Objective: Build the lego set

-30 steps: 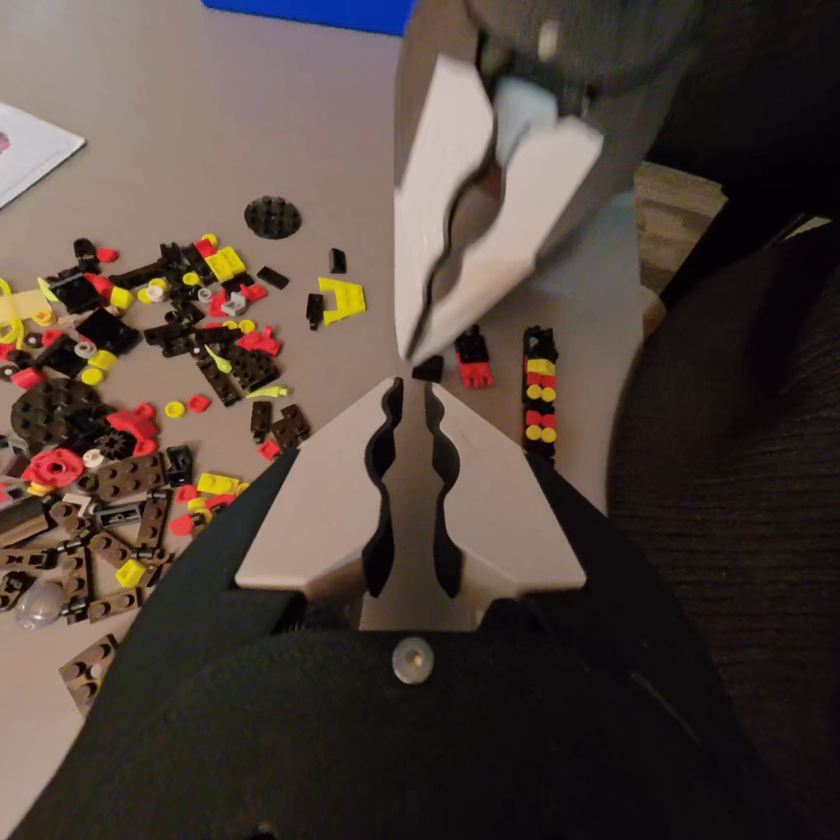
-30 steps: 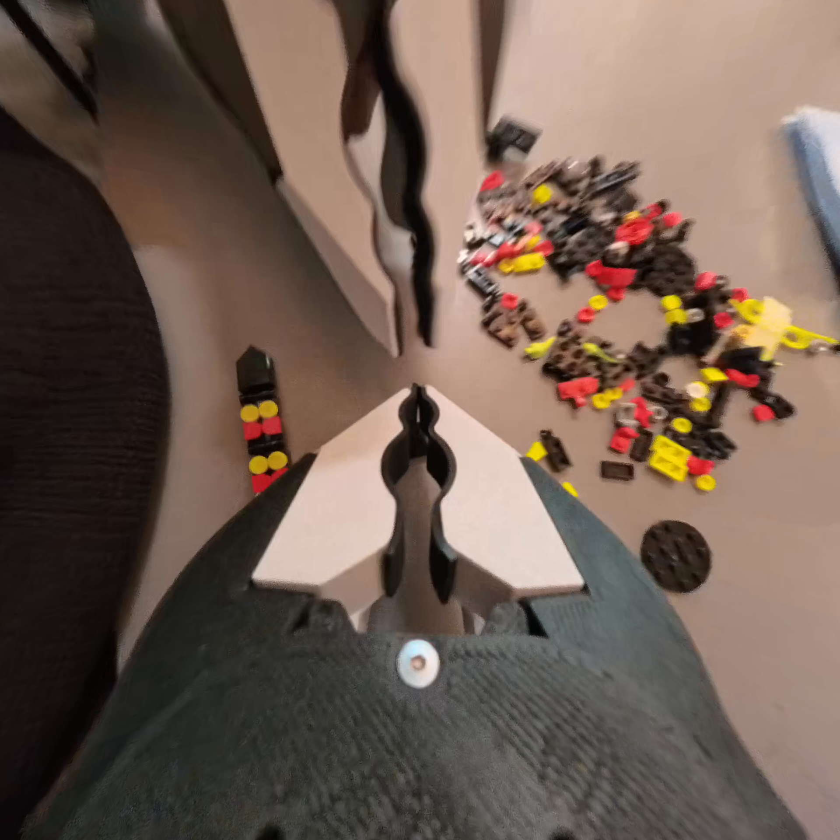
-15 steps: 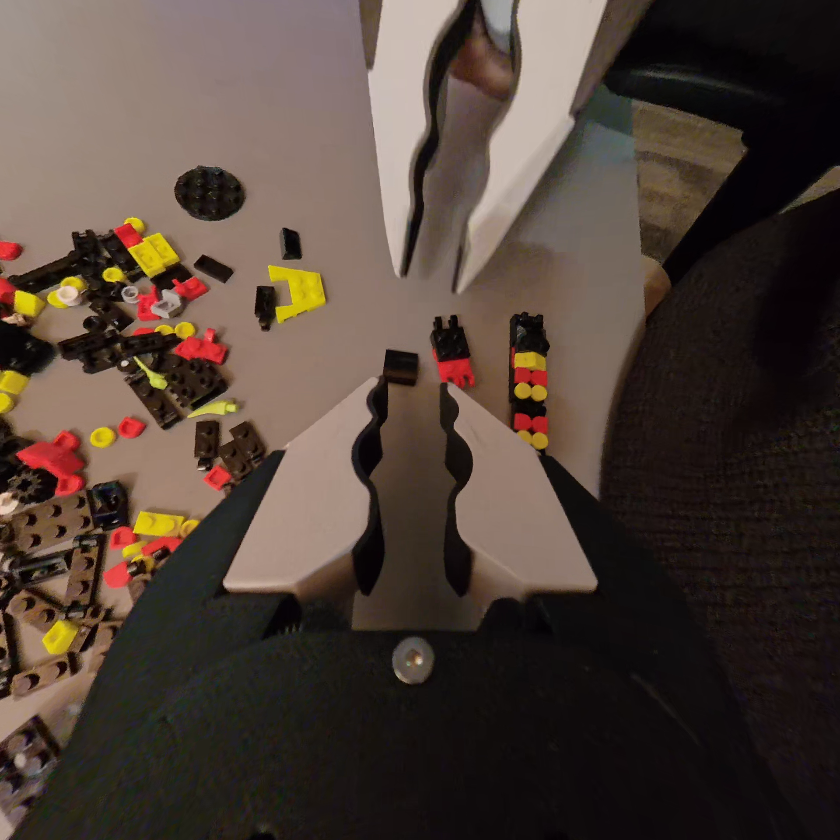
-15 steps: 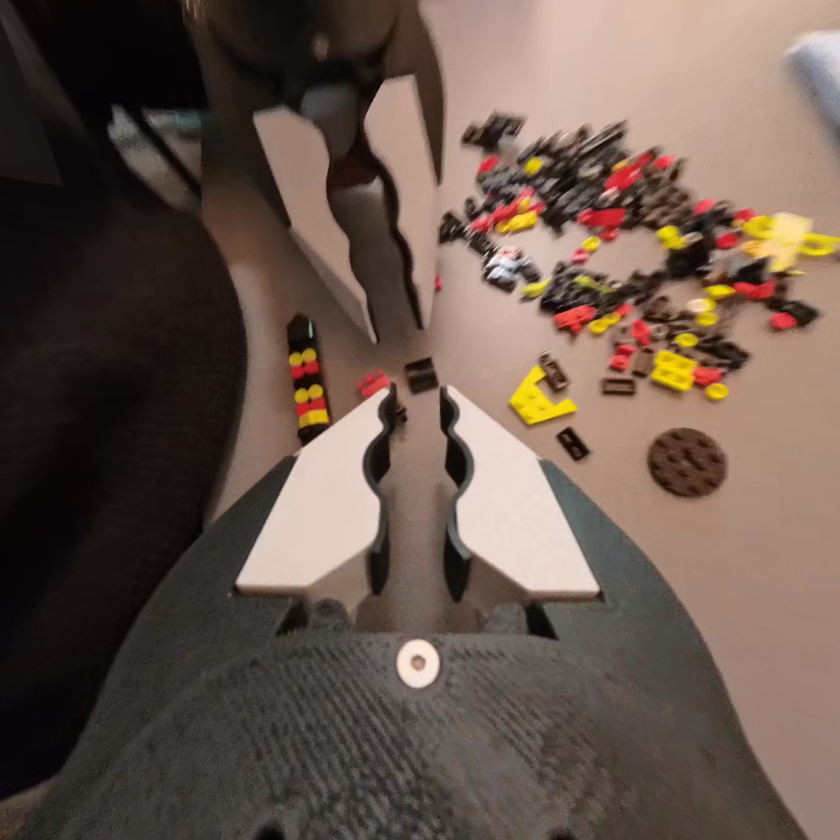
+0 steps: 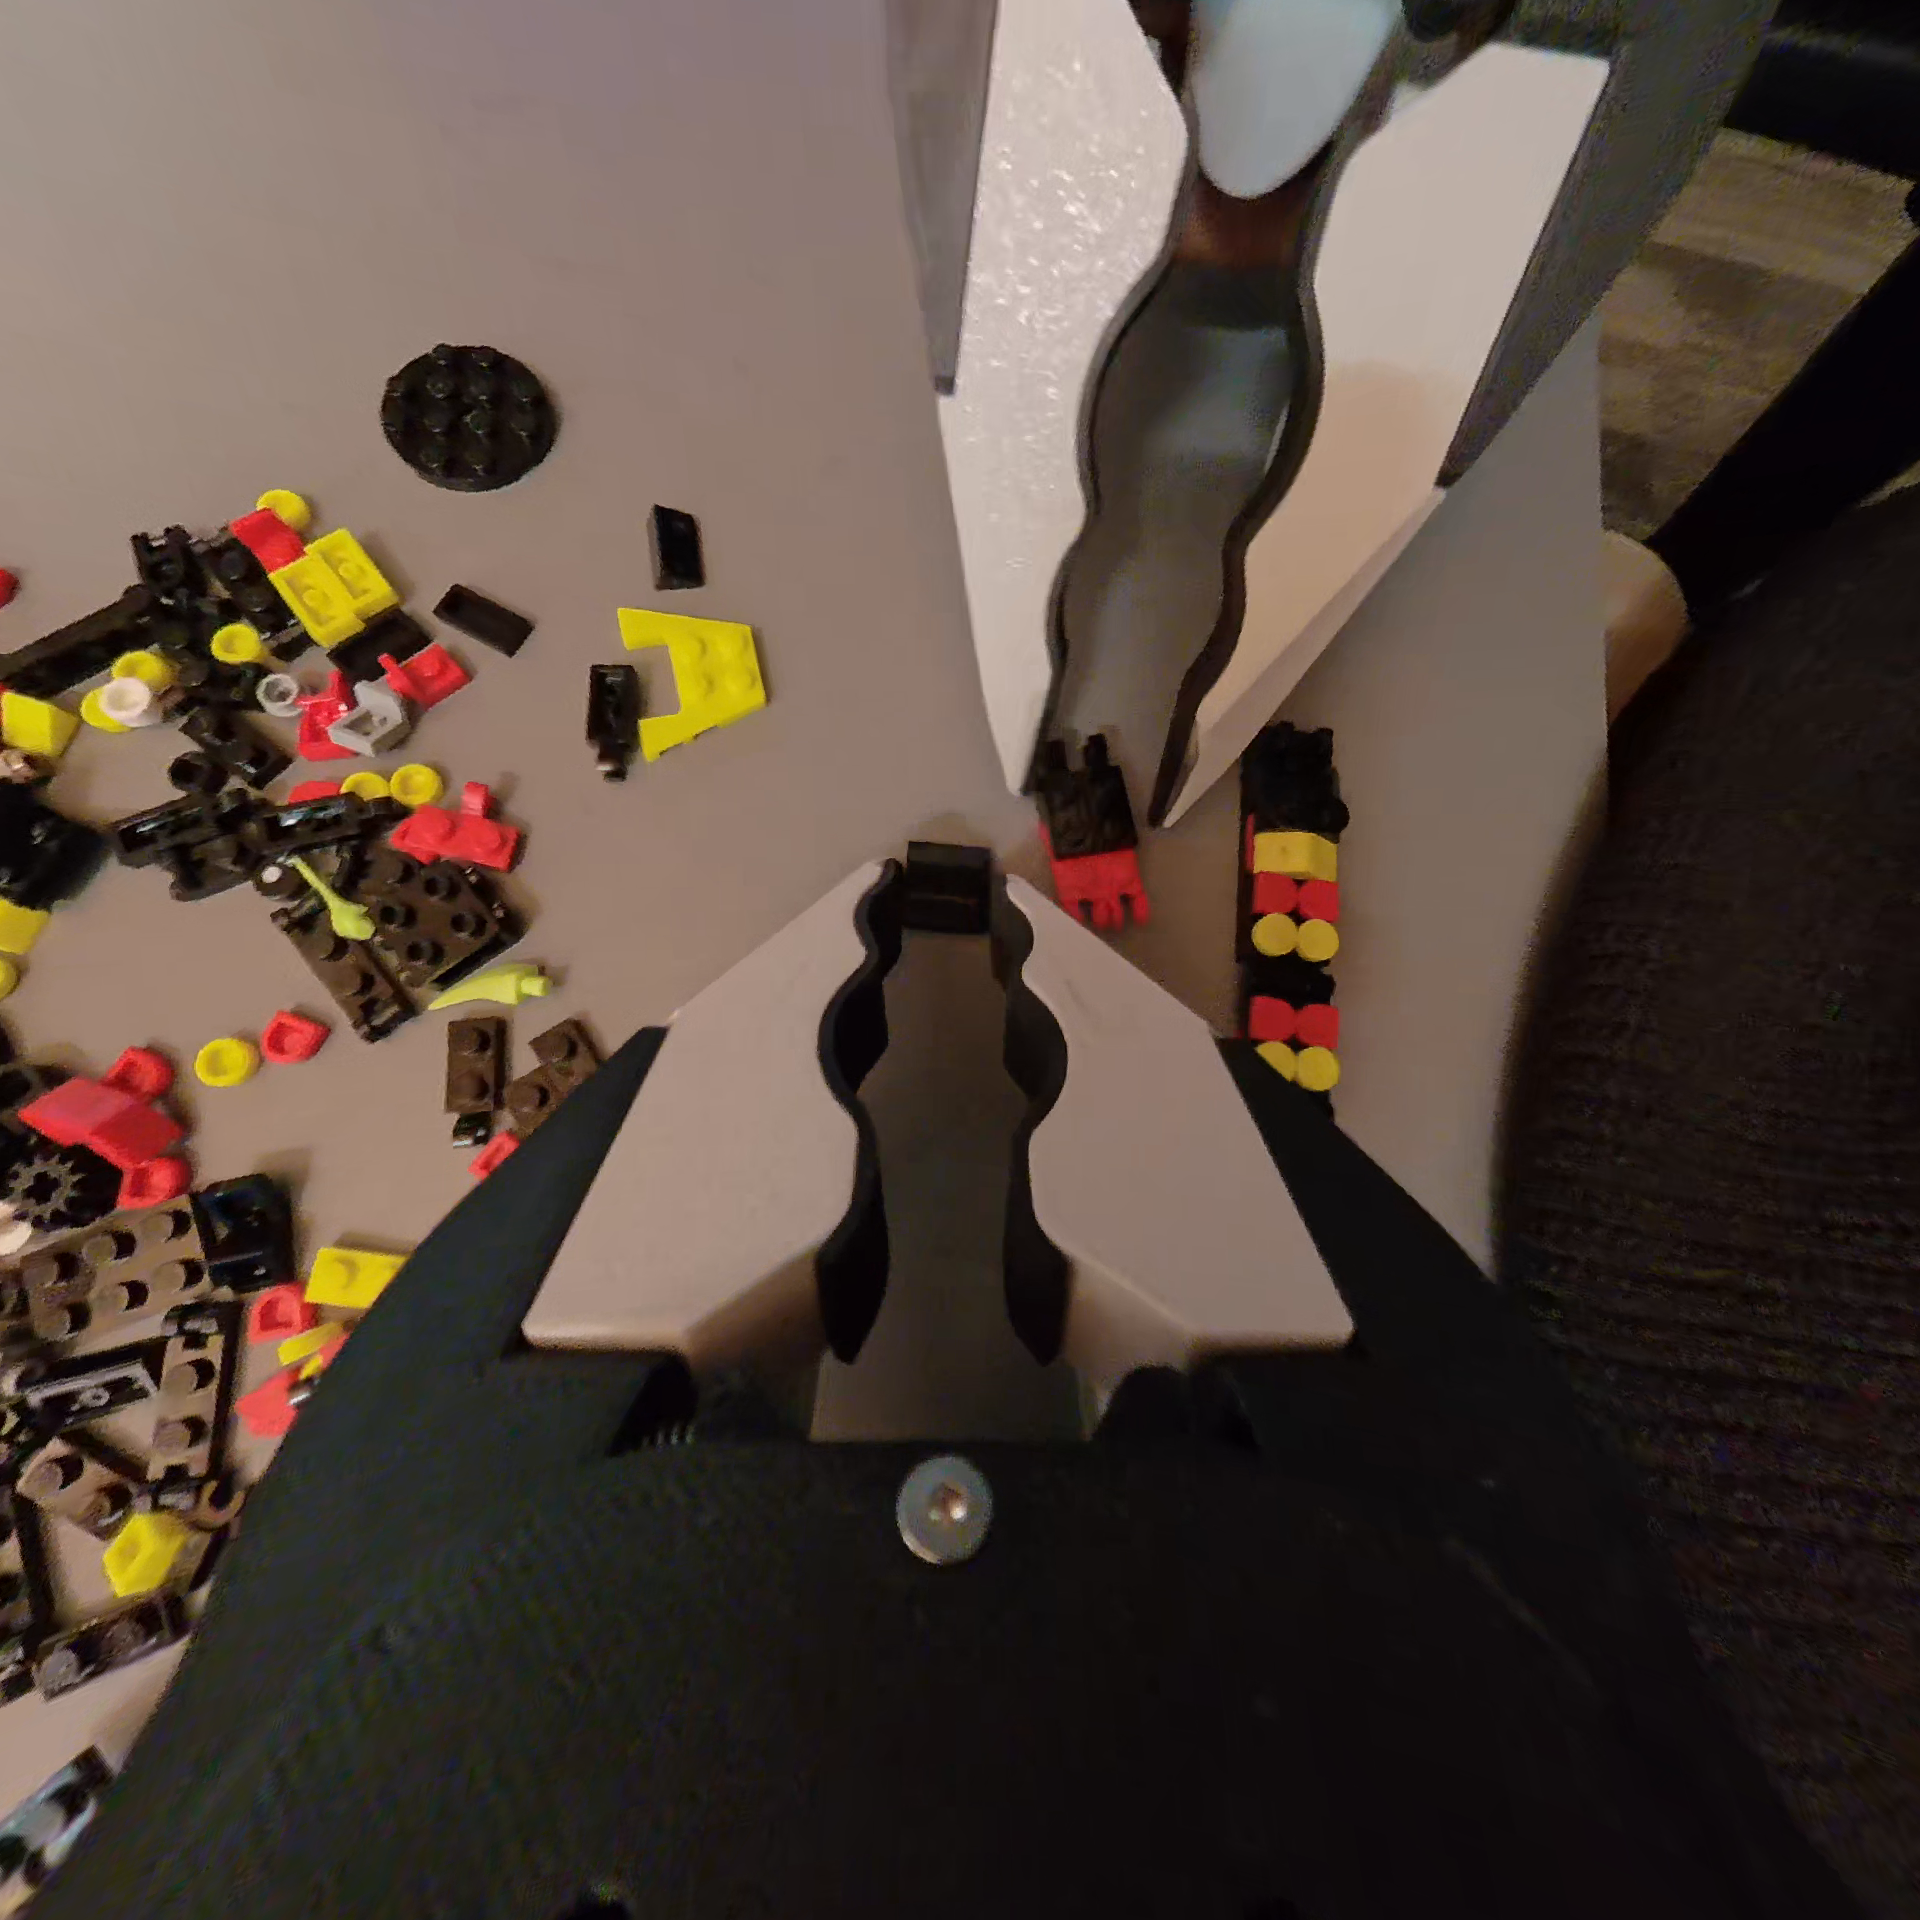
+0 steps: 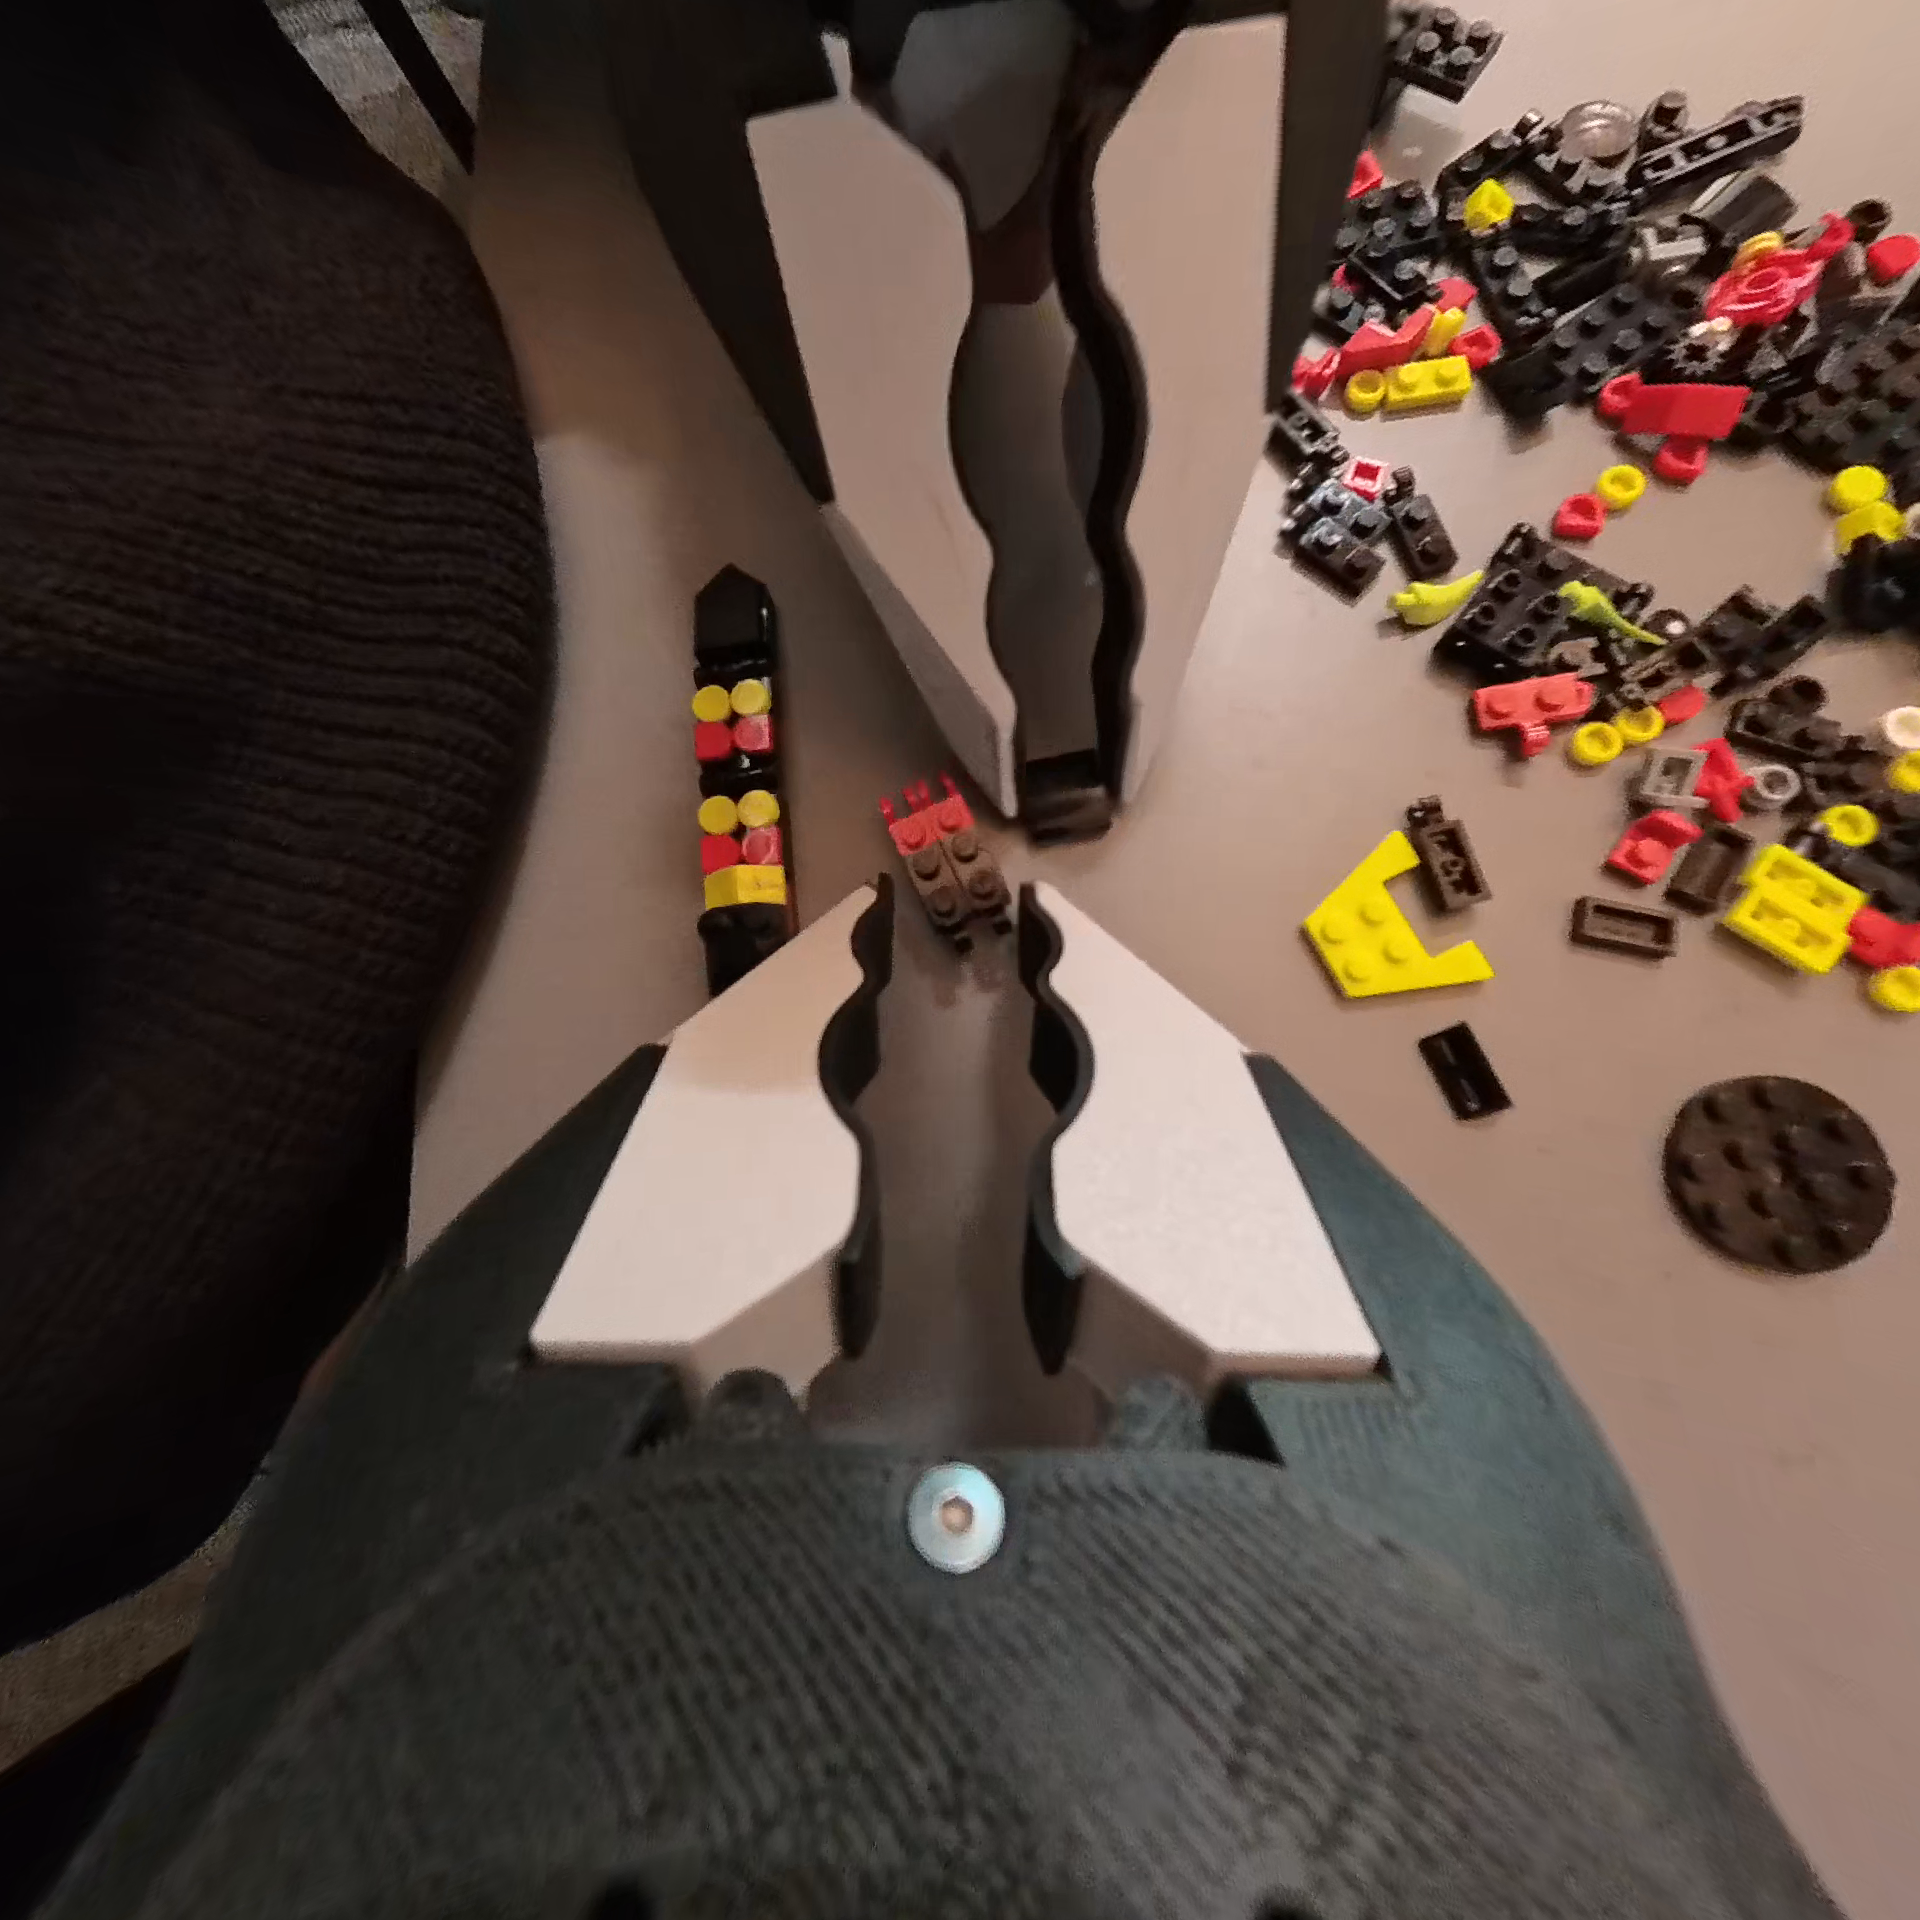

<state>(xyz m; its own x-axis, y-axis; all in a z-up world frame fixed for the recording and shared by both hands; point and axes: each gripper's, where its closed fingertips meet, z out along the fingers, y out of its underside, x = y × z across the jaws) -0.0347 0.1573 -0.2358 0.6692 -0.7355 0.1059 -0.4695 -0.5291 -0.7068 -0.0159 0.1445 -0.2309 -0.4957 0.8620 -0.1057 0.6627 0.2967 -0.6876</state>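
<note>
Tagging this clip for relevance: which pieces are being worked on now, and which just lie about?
In play:
- small black brick between the left tongs
- black-and-red hinged piece at the open right tongs
- long black strip with red and yellow studs

Lying about:
- yellow wedge plate
- round black studded plate
- loose brick heap

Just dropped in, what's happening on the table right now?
A person is building a lego set with two handheld grippers. The left gripper has its tips closed on a small black brick at the table. The right gripper is open, straddling a small black-and-red assembly without gripping it. A finished black, yellow and red strip lies beside them near the table edge. The loose parts pile, a yellow wedge plate and a round black plate lie off to the side.
</note>
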